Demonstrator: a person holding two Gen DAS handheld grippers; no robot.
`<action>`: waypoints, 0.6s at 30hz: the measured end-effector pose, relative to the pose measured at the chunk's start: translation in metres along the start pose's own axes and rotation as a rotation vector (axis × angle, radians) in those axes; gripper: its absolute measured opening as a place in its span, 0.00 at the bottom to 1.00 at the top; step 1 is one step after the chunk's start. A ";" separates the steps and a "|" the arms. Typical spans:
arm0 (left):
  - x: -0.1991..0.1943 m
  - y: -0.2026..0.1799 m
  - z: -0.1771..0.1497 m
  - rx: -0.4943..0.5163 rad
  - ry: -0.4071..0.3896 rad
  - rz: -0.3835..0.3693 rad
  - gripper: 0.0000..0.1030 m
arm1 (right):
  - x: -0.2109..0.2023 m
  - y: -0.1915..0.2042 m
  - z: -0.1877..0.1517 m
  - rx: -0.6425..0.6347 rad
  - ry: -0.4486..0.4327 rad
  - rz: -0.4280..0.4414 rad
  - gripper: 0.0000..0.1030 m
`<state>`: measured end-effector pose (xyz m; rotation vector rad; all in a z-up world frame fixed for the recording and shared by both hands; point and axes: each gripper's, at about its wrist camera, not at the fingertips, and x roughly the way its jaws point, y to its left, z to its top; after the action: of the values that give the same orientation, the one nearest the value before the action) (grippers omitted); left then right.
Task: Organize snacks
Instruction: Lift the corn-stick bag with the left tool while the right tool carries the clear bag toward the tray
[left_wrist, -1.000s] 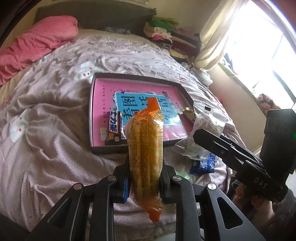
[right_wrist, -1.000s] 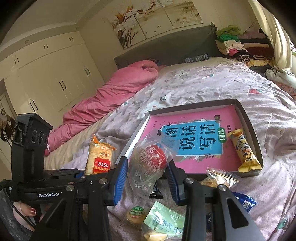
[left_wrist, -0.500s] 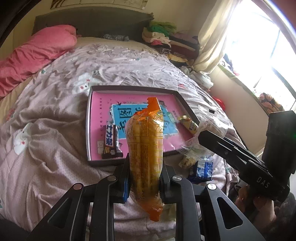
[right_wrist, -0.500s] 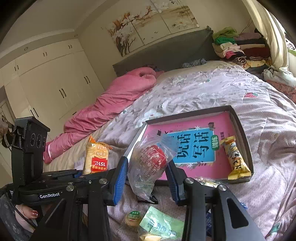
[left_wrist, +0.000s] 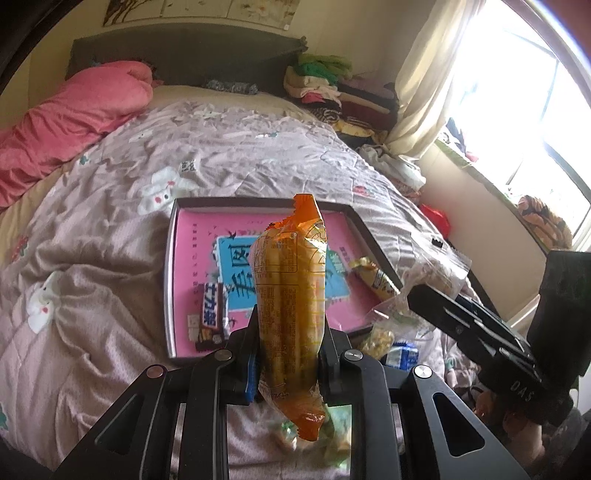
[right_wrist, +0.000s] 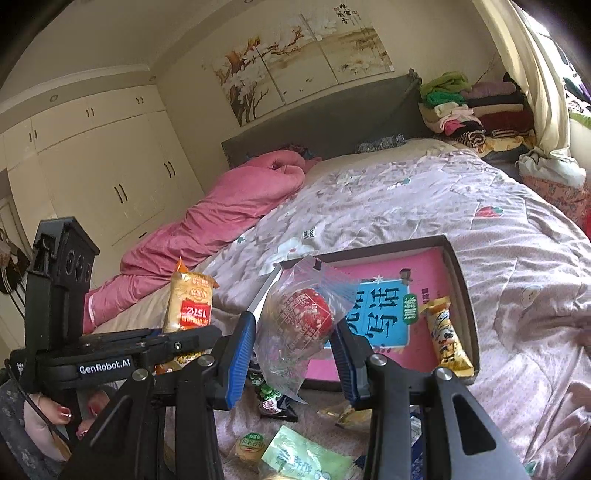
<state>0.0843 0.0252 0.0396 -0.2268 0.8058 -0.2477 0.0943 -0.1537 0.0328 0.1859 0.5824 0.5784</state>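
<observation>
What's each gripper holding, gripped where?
Left gripper: orange snack pack, lower-middle. Right gripper: clear bag with red snack, across its middle.

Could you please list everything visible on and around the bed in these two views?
Orange snack pack: one, orange, upright in the left gripper.
Clear bag with a red snack: one, held in the right gripper.
Box lid tray: one, dark rim, pink and blue inside, on the bed.
Chocolate bar: one, brown, in the tray.
Yellow snack pack: one, in the tray by its rim.
Green packets: at least two, on the quilt near the grippers.
Quilt: one, pale pink patterned.
Pink duvet: one, along the bed's far side.
Folded clothes: one pile, mixed colours, by the headboard.
Left gripper: black, jaws shut.
Right gripper: black, blue pads, jaws shut.
</observation>
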 end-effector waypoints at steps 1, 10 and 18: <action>0.001 -0.001 0.002 0.001 -0.004 -0.001 0.24 | -0.001 0.000 0.001 -0.003 -0.004 -0.004 0.40; 0.010 -0.007 0.012 0.007 -0.016 -0.005 0.24 | -0.002 -0.010 0.011 -0.001 -0.029 -0.027 0.40; 0.016 -0.013 0.023 0.034 -0.039 0.024 0.24 | -0.003 -0.016 0.018 -0.001 -0.050 -0.043 0.40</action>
<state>0.1099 0.0103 0.0477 -0.1891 0.7646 -0.2340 0.1102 -0.1691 0.0438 0.1856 0.5360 0.5306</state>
